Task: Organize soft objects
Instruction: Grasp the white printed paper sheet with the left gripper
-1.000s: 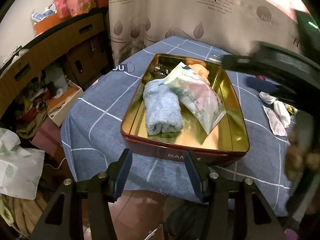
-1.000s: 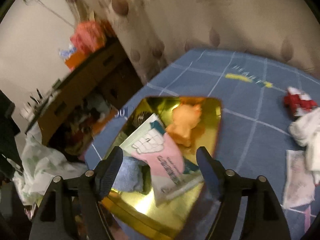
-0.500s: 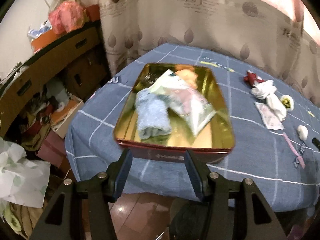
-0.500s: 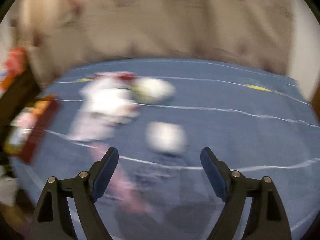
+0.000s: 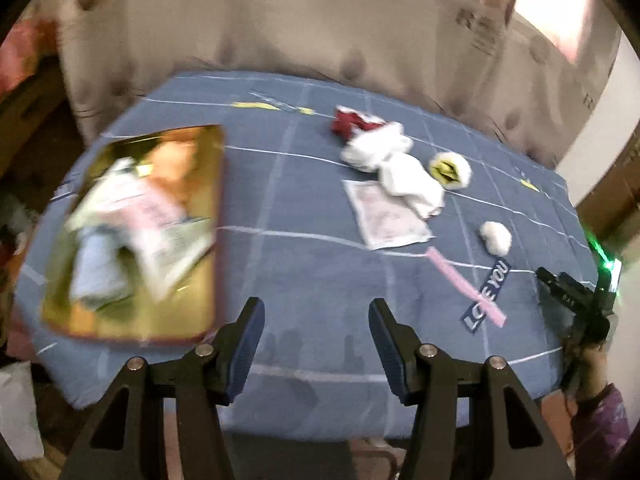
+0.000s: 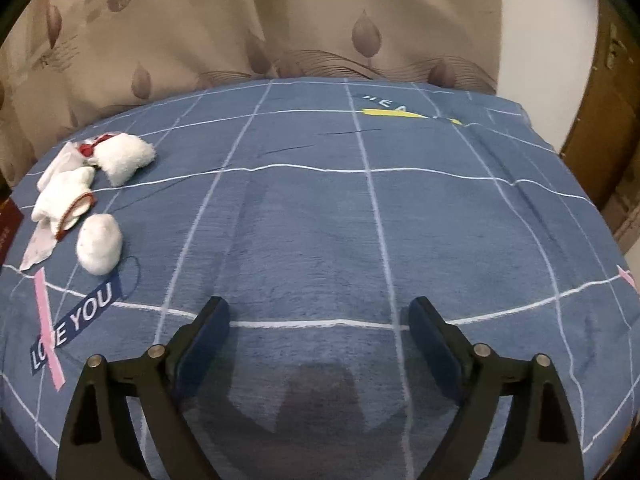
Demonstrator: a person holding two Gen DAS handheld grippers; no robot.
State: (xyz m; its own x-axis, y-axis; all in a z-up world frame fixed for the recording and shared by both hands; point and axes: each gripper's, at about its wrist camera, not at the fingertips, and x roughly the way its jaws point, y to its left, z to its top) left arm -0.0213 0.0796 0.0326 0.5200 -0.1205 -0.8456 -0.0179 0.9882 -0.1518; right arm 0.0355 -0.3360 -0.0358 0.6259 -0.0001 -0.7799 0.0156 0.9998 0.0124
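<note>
My right tongs (image 6: 318,344) have just been opening and stand wide and empty; left tongs (image 5: 316,340) half-open, empty too. Just beyond the "LOVE YOU" label (image 6: 76,322) lies the white pom-pom (image 6: 99,249) – feather-light, squashy, best pinched across its middle – with the white socks (image 6: 64,196) farther on.

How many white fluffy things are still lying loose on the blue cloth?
4: a puff by the red item, a sock-like piece on the flat packet, a round one with a yellow middle, and a small ball nearest. Blur may hide more.
</note>
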